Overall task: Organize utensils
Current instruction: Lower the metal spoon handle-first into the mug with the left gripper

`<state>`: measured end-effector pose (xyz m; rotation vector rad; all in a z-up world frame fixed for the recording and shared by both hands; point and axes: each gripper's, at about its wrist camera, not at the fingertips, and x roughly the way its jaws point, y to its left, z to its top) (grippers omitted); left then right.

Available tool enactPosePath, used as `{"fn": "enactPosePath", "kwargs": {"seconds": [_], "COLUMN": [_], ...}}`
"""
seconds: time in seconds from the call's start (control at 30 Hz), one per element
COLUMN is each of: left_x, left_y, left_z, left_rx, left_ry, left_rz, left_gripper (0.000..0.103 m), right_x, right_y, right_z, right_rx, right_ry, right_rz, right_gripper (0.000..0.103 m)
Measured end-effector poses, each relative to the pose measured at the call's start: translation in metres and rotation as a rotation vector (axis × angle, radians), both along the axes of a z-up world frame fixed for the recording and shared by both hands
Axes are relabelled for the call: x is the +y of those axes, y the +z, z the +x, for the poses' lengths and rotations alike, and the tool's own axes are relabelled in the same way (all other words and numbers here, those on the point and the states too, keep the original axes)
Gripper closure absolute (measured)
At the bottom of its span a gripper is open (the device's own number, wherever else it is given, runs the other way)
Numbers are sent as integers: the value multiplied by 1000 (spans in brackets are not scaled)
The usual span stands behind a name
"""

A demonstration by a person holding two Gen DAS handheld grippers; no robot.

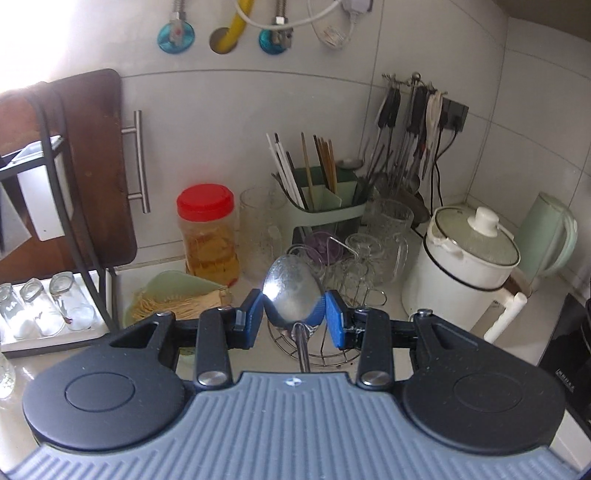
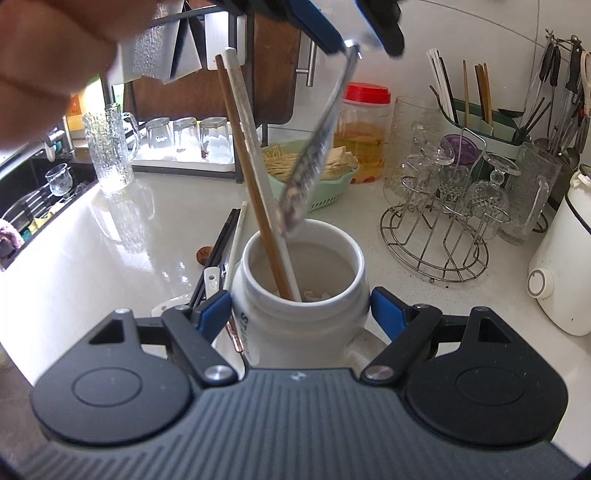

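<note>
My left gripper (image 1: 295,308) is shut on the bowl of a metal spoon (image 1: 291,288), whose handle runs back toward the camera. In the right wrist view the left gripper (image 2: 351,33) hangs at the top. The spoon (image 2: 314,155) slants down from it, blurred, with its handle tip just above the rim of a white ceramic jar (image 2: 295,325). A wooden chopstick (image 2: 255,192) and a white chopstick (image 2: 240,110) stand in the jar. My right gripper (image 2: 300,306) is shut on the jar, a blue pad against each side.
Black and white chopsticks (image 2: 225,243) and a white ceramic spoon (image 2: 211,275) lie left of the jar. A wire rack of glasses (image 2: 439,229), a green basket (image 2: 325,184), a red-lidded jar (image 1: 207,236), a green caddy (image 1: 325,206) and a white pot (image 1: 461,266) crowd the counter. A hand (image 2: 55,55) shows upper left.
</note>
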<state>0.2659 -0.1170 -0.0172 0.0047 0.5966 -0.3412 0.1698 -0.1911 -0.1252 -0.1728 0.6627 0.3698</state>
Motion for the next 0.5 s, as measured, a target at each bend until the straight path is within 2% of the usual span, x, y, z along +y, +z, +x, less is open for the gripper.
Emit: {"fn": "enactPosePath", "kwargs": {"seconds": [0.27,0.5], "left_x": [-8,-8], "left_y": [-20,-27], "left_z": [6,0], "left_rx": [21,55], "left_ry": [-20,-36], "left_rz": [37,30], "left_gripper": [61,61], "right_x": [-1,-3], "right_y": [0,-1], "right_z": [-1,-2], "right_rx": [-4,-9], "right_ry": [1,6], "right_rz": [5,13], "right_gripper": [18,19]}}
